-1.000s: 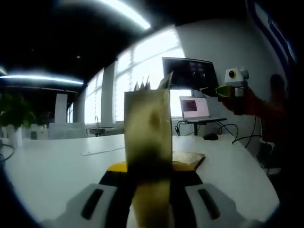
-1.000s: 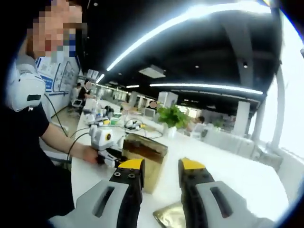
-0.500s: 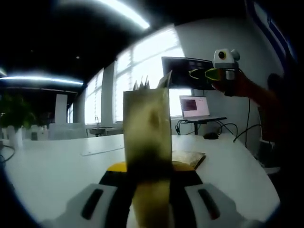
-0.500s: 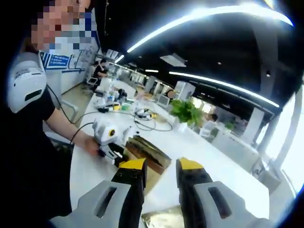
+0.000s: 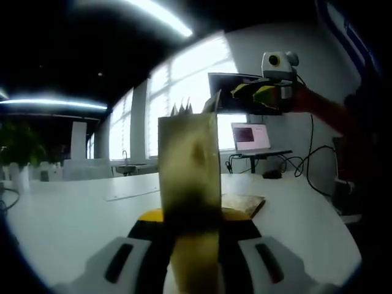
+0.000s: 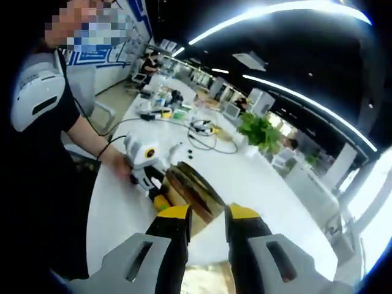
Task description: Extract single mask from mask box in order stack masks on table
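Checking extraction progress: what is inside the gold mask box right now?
Dark folded edges run along the open top of the mask box, probably masks; their number is hidden. The left gripper holds its near end.

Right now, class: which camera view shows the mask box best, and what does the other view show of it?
The right gripper view: it looks down on the mask box, open top and masks inside. The left gripper view, close up, has one gold side between the left gripper's fingers.
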Tool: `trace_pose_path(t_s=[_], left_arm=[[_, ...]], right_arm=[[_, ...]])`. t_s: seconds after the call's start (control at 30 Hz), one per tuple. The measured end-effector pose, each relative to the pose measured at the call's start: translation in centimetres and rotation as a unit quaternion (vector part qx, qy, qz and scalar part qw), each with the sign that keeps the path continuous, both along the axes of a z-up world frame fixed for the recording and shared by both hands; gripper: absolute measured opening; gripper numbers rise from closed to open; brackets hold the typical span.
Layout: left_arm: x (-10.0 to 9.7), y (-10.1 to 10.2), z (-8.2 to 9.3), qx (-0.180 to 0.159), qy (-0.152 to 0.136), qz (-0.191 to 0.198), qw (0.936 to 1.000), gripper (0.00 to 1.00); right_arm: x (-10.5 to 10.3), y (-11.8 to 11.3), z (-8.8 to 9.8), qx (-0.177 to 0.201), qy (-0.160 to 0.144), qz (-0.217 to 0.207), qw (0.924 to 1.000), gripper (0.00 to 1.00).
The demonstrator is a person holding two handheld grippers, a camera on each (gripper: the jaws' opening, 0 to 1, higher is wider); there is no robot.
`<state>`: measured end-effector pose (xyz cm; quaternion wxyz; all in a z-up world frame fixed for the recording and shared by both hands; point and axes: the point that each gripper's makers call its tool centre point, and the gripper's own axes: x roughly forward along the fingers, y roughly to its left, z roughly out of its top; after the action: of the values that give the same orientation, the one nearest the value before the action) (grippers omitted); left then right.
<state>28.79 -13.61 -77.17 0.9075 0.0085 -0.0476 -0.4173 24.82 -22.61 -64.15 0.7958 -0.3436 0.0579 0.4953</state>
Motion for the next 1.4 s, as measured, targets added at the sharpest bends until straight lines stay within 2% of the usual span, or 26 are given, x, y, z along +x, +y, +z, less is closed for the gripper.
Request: trace_pose_path(t_s=[0.27, 0.47, 0.63, 0.73, 1.0, 1.27, 1.4], left_arm=[[0.0, 0.0, -0.1, 0.001, 0.000, -0.001, 1.0000, 0.32], [-0.1, -0.1, -0.1, 0.000, 0.000, -0.002, 1.0000, 0.32], [-0.1, -0.1, -0.1, 0.001, 0.001, -0.002, 1.0000, 0.32], [-0.1, -0.1, -0.2, 0.000, 0.001, -0.002, 1.0000, 0.32], [0.0, 0.0, -0.2, 0.000, 0.002, -0.003, 1.0000, 0.32], [-0.1, -0.1, -0.1, 0.000, 0.002, -0.003, 1.0000, 0.32], [-0.1, -0.1, -0.1, 0.001, 0.001, -0.003, 1.0000, 0.32]], right_arm=[[0.7, 1.9, -0.5, -0.043, -0.001, 0.024, 0.9988, 0.19], [1.0, 2.9, -2.3, -0.097, 0.004, 0.043, 0.9943, 0.17], [1.1, 3.7, -3.1, -0.120, 0.009, 0.055, 0.9912, 0.16], [1.4, 3.8, -3.6, -0.149, -0.002, 0.061, 0.9870, 0.16], [2.0, 3.9, -3.9, -0.168, -0.014, 0.066, 0.9835, 0.13], [2.6, 4.2, -4.9, -0.195, -0.022, 0.069, 0.9780, 0.13], [2.2, 4.7, -5.3, -0.202, -0.020, 0.078, 0.9760, 0.10]])
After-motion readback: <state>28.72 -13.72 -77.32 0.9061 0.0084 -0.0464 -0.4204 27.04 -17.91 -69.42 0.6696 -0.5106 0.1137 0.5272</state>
